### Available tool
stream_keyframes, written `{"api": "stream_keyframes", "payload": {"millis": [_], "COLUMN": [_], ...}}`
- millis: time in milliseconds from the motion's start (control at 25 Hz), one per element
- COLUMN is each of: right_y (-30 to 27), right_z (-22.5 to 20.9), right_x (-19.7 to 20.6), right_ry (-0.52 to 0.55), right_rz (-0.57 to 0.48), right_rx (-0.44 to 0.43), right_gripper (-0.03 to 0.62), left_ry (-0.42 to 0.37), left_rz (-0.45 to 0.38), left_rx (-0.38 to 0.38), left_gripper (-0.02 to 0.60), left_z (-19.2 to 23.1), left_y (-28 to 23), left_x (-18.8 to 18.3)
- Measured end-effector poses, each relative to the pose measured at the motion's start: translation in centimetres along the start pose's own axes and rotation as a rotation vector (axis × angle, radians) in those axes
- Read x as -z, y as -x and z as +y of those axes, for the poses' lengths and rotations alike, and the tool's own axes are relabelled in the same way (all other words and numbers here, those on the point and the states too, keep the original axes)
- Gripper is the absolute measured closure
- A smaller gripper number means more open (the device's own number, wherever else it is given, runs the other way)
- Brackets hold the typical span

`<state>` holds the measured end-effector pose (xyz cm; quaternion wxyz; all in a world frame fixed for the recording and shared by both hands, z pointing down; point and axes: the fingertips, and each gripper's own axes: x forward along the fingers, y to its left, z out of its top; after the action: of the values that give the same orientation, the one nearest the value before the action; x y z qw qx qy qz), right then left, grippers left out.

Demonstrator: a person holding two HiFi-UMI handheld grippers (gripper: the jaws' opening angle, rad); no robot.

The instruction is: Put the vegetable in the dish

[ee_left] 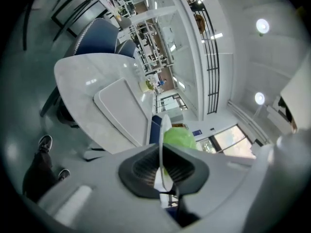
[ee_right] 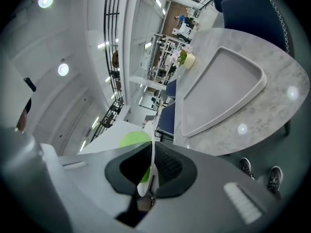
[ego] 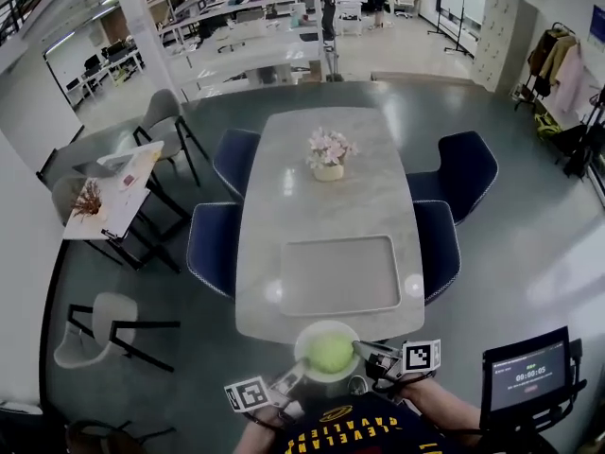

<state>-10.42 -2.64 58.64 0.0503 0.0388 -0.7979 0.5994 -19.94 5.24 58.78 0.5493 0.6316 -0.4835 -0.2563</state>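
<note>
L gripper [ego: 289, 378] & R gripper [ego: 367, 352], close to torso, both clamped on dish rim [ego: 304, 338].

Marble table [ego: 284, 197], navy chairs [ego: 213, 249], grey floor [ego: 529, 253]

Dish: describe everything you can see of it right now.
The dish is white, round, shallow and thin-rimmed. It is held level at the near edge of the table, with a round green vegetable in it. The left claw and the right claw are each shut on its rim, on opposite sides.

dish [ego: 304, 340] at the near table [ego: 284, 197] edge, grey tray [ego: 340, 274] just beyond, flower pot [ego: 328, 158] farther, bare margins
</note>
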Motion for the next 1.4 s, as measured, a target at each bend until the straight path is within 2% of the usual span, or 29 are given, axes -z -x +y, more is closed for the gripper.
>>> {"api": "stream_keyframes", "payload": {"millis": [200,400,520,600,720,880,1120,1400], "right_y": [-2.6,-5.0,-5.2,-5.0,-4.8,-4.5,-4.9,-4.3], "right_z": [0.2,0.9,1.1,1.0,1.5,0.6,-1.0,-3.7], "right_x": [-2.6,-5.4,-6.5,-7.1,-8.2,-9.1,-11.1,-14.1], "right_ry": [-0.011,-0.015,-0.026,-0.03,-0.01,-0.039,-0.041,-0.056], "right_rz": [-0.096,-0.181,-0.224,-0.246,-0.284,-0.324,-0.34,-0.292], "right_rx": [0.032,0.043,0.061,0.087,0.087,0.143,0.147,0.165], "right_gripper": [0.574,0.574,0.574,0.574,0.574,0.574,0.574,0.572], "left_ry": [-0.032,-0.033,0.008,-0.013,0.025,-0.019,-0.028,-0.024], "left_rz": [0.095,0.168,0.208,0.241,0.282,0.338,0.362,0.323], "left_rx": [0.031,0.063,0.092,0.087,0.11,0.113,0.11,0.087], "left_gripper": [0.569,0.569,0.569,0.569,0.569,0.569,0.569,0.569], "left_z": [0.4,0.2,-0.4,-0.3,-0.8,-0.1,0.7,1.3], "left_y": [-1.6,-3.3,-4.5,-5.2,-6.4,-8.0,-10.4,-13.8], "left_x": [-4.7,-8.9,-9.8,-10.5,-10.7,-11.7,-12.9,-13.4]}}
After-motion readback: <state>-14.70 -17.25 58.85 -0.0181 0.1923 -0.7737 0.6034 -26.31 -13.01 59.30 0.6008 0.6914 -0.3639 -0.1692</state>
